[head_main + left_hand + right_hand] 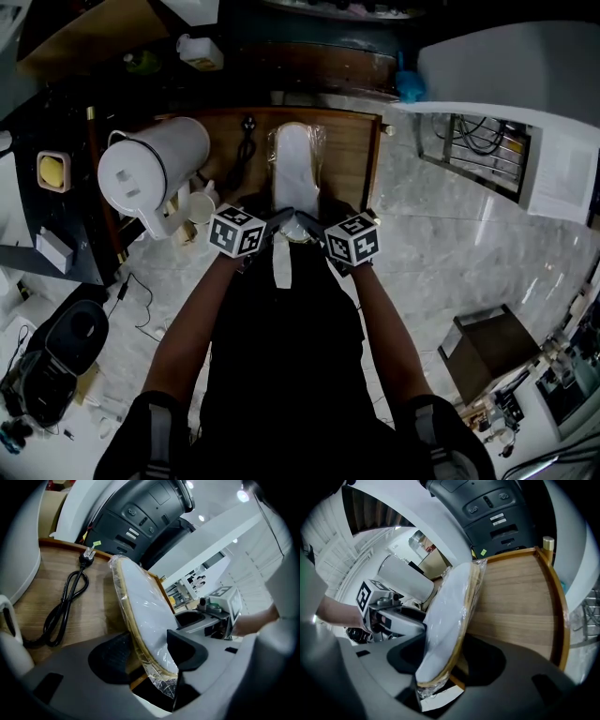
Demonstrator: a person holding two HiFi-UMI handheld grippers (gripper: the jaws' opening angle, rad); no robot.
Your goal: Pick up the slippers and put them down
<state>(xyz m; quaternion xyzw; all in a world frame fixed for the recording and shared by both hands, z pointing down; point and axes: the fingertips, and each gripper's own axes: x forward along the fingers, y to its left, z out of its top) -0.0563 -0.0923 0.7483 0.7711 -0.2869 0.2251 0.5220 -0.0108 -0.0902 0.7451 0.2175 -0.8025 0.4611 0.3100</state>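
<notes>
Step in hand: the pick-up, as I judged it; the grip was taken and the lift was not clearly begun.
Slippers: the slippers, a white pair sealed in clear film, lay lengthwise down the middle of the wooden desk, with the near end overhanging the desk's near edge.
Left gripper: the left gripper held the near end from the left, one pad on the tan sole side and the other on the white face, closed on the pack at a fairly wide set.
Right gripper: the right gripper gripped the same end from the right, its jaws clamped across the pack's thickness.
Tilt: in both gripper views the pack stood on edge between the pads; whether the far end had left the wood could not be told.
Nearby: a black power cord lay on the desk just left of the pack, and a white jug stood by the left edge.
Next move: it called for both hands to rise together and level, since uneven pull could twist the slick film out of the pads, then to carry clear of the cord before setting down.
</notes>
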